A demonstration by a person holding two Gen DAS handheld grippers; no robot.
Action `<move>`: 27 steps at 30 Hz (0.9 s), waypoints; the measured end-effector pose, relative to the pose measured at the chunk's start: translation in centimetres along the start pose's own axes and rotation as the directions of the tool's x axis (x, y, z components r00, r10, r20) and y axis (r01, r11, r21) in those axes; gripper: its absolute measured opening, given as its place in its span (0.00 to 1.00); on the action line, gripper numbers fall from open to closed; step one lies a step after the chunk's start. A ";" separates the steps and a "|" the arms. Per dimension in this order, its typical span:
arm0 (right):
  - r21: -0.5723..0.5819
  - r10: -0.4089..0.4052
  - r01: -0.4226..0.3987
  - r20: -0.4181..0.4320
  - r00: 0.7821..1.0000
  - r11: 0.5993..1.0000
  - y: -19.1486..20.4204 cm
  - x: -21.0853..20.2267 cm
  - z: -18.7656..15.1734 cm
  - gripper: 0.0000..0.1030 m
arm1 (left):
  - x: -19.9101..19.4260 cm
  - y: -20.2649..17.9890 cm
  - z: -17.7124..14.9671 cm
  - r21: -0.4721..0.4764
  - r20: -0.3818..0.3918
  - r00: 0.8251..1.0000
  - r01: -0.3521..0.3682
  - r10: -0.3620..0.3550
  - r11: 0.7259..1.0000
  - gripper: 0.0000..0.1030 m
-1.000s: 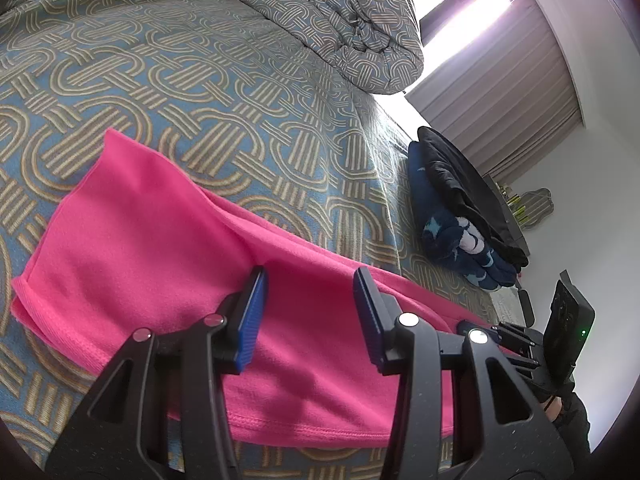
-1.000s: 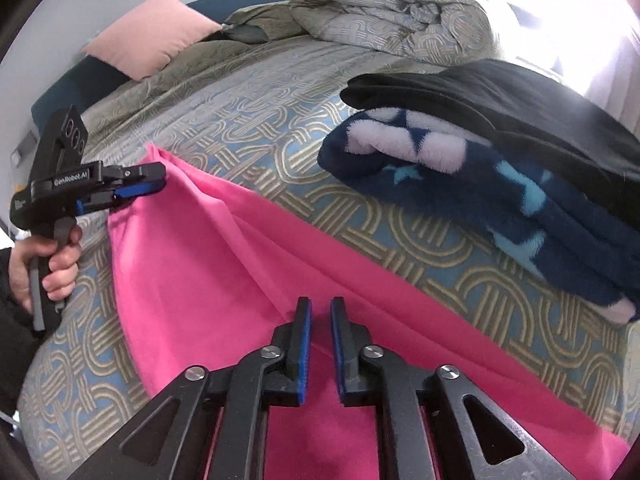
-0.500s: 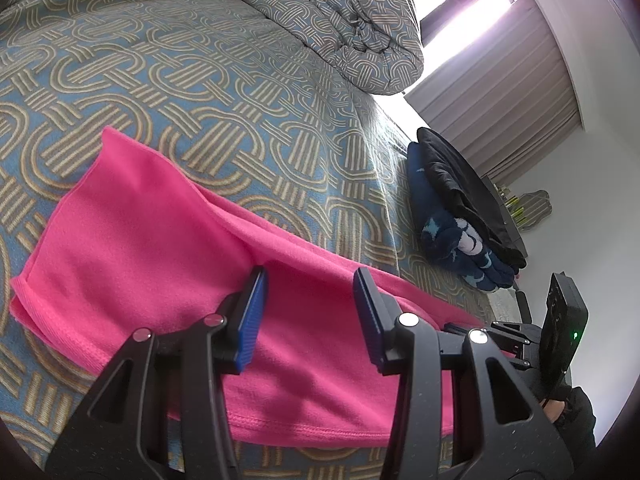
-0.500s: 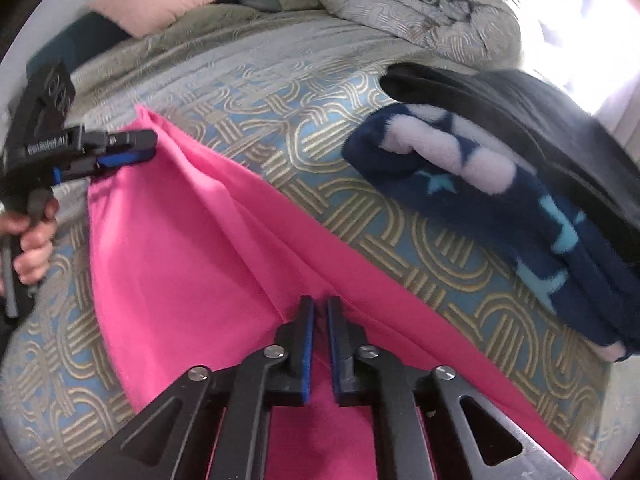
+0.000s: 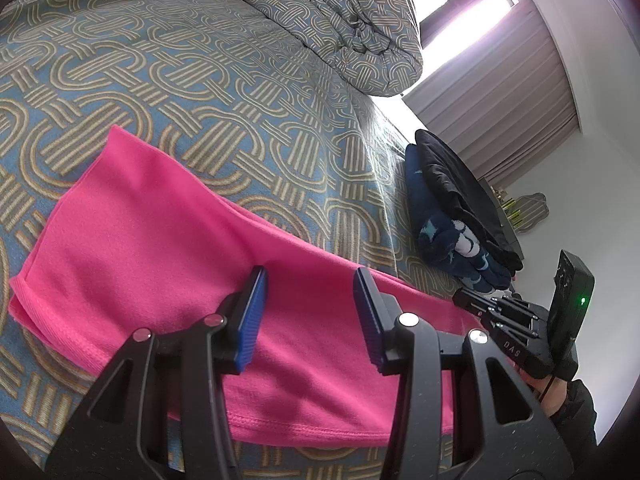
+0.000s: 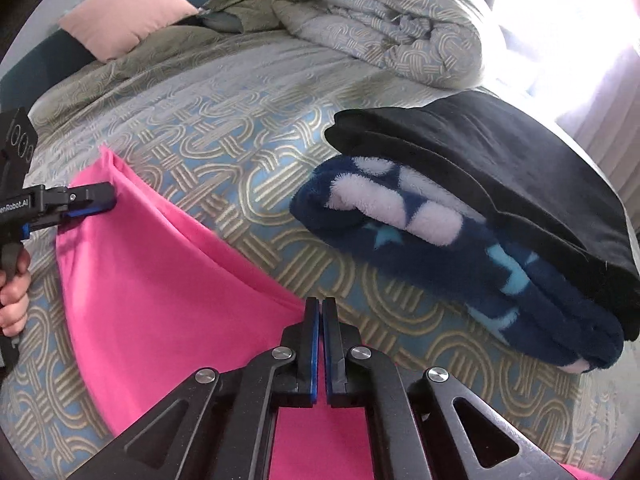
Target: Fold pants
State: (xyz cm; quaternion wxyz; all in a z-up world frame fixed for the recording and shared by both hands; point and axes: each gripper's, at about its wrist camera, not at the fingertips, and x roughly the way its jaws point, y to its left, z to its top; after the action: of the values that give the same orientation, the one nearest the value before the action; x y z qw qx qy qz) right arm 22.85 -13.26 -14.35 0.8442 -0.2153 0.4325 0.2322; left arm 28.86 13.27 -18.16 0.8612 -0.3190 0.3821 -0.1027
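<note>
My right hand-held gripper (image 6: 320, 312) has its jaws nearly together at the pink pants (image 6: 160, 300), seemingly pinching a raised edge. My left hand-held gripper (image 5: 308, 296) hovers wide open over them. The pants lie lengthwise on the bed (image 5: 200, 80). I judge the next move needs the left to grip. Its body reads "GenRobot.AI". Beyond, 2 folded garments (image 6: 480, 216) are stacked.

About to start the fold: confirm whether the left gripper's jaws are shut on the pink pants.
No. The left gripper is open, its blue pads wide apart above the pink pants, gripping nothing.
</note>
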 end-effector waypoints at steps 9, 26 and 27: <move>0.068 0.097 -0.098 0.017 0.995 0.993 -2.1 -0.2 1.3 0.01 | 0.0 0.1 0.0 -0.001 0.000 1.000 0.001 -0.001 1.000 0.45; -0.028 0.184 -0.184 -0.002 0.983 0.982 6.7 5.4 3.7 0.08 | -0.3 0.5 0.3 -0.037 0.013 1.000 0.019 -0.018 0.999 0.45; -0.014 0.176 -0.176 0.000 0.984 0.984 6.6 5.5 3.8 0.08 | -0.5 0.6 0.3 -0.037 0.020 1.000 0.011 -0.010 0.999 0.45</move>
State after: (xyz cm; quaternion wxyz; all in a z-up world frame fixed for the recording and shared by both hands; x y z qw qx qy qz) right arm 24.27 -4.73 -17.98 0.8191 -0.1820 0.4476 0.3090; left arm 28.69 14.05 -18.07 0.8584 -0.3378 0.3736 -0.0969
